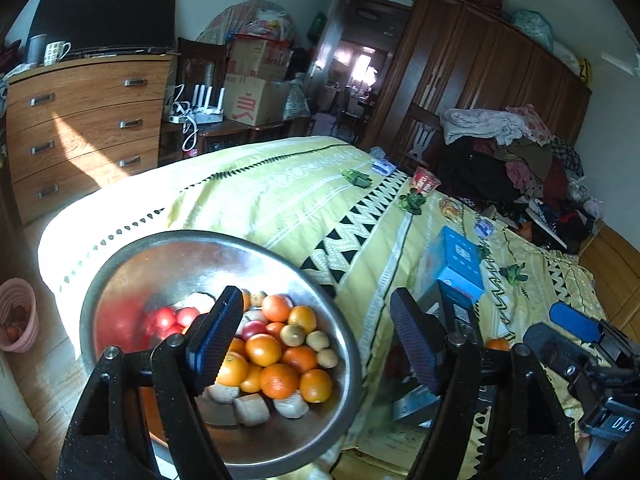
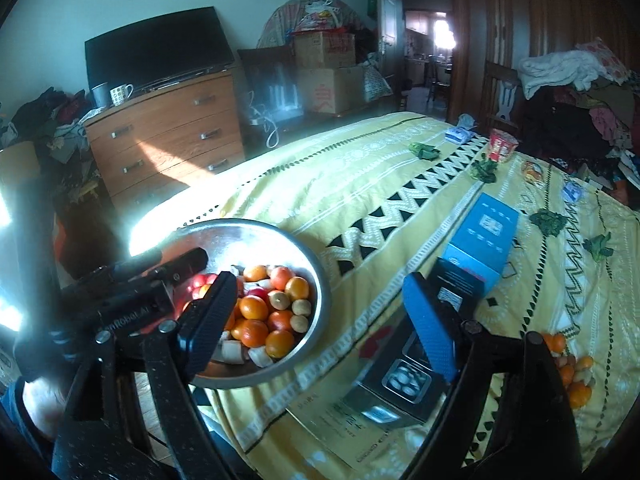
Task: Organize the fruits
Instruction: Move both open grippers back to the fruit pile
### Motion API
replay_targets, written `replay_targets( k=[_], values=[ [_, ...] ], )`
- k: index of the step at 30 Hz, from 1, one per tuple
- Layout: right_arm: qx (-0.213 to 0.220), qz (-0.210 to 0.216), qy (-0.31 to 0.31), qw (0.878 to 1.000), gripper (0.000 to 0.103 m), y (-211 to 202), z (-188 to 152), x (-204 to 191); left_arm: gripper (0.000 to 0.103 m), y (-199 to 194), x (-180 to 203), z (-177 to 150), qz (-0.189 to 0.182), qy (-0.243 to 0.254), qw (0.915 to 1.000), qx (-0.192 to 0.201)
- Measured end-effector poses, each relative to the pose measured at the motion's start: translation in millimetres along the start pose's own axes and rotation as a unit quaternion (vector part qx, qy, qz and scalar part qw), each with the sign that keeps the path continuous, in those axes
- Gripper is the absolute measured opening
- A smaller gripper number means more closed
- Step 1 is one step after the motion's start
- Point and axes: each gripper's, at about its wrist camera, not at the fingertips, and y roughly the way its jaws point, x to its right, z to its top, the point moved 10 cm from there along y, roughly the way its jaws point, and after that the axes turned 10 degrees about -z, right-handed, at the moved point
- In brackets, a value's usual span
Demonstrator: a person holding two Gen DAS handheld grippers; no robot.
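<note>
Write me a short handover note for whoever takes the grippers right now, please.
Left gripper: open, holding nothing, above the bowl's near edge.
Right gripper: open, holding nothing, between bowl and blue box.
Done: bowl on the bedspread already holds oranges, red fruits and others.
Left: a loose fruit pile lies at the right.

The left gripper has speckled black arms, round silver screws and blue ribbed finger pads. The right gripper looks the same, its pads brighter blue. White lettering marks both black bodies.
</note>
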Motion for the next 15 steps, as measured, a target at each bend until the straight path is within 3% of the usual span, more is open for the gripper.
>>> replay_targets(
  k=[6, 8, 11, 15],
  values=[
    [-0.037, -0.063, 0.083, 0.994, 0.083, -7.3, -66.7, 114.7, 0.077, 25.1, 112.6, -21.0, -0.084, 0.072, 0.9936, -0.021],
    [-0.056, -0.082, 0.107, 0.989, 0.071, -8.8, -92.4, 149.1, 0.077, 35.8, 152.0, -34.3, -0.110, 0.097, 0.9885, -0.037],
    [-0.089, -0.104, 0.158, 0.978, 0.061, -14.7, -139.3, 202.9, 0.077, 54.2, 212.4, -62.2, -0.149, 0.141, 0.9763, -0.068],
    [-0.122, -0.131, 0.228, 0.957, 0.059, -27.9, -194.6, 258.0, 0.077, 91.0, 272.1, -111.2, -0.191, 0.167, 0.9584, -0.131]
  ],
)
